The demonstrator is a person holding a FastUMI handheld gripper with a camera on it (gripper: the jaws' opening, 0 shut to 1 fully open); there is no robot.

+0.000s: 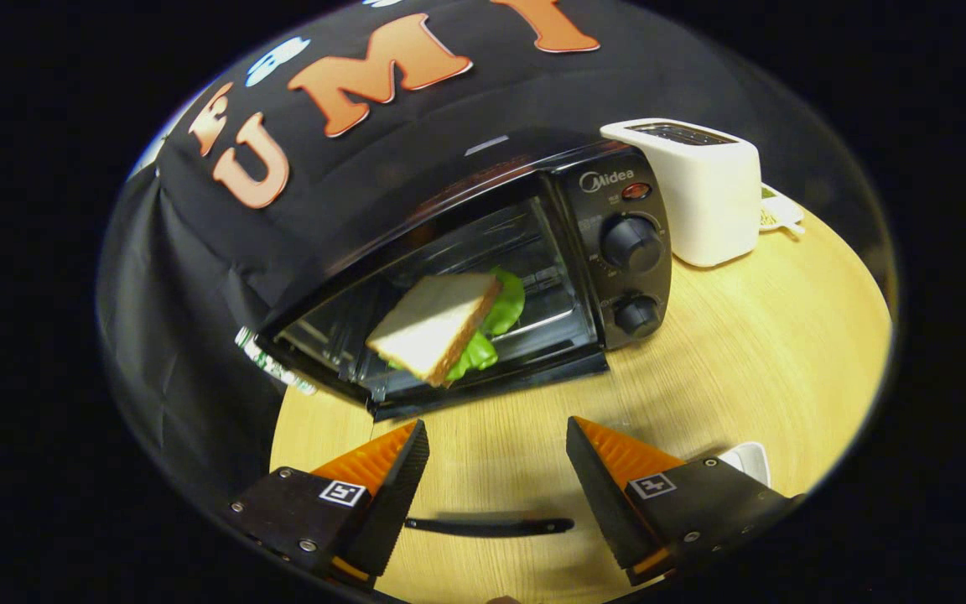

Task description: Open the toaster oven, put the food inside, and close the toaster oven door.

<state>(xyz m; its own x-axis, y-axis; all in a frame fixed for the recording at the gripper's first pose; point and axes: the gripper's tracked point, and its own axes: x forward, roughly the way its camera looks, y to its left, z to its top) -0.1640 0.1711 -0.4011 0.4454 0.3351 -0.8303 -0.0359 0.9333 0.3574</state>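
Toaster oven (pixel 483 277) open on the tabletop (pixel 743 352), sandwich (pixel 447 323) lying tilted at its mouth, well beyond the fingers (pixel 395 470). Gripper (pixel 497 440) spread wide, holding nothing. White toaster (pixel 705 197) just right of the oven.

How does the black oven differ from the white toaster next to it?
The toaster oven is black; the toaster is white. The oven stands open at the front with a sandwich inside; the toaster has slots on top, and I can't see anything in them. The oven has two front knobs; the toaster's near face is plain. Both stand on the wooden table, beyond the open gripper.
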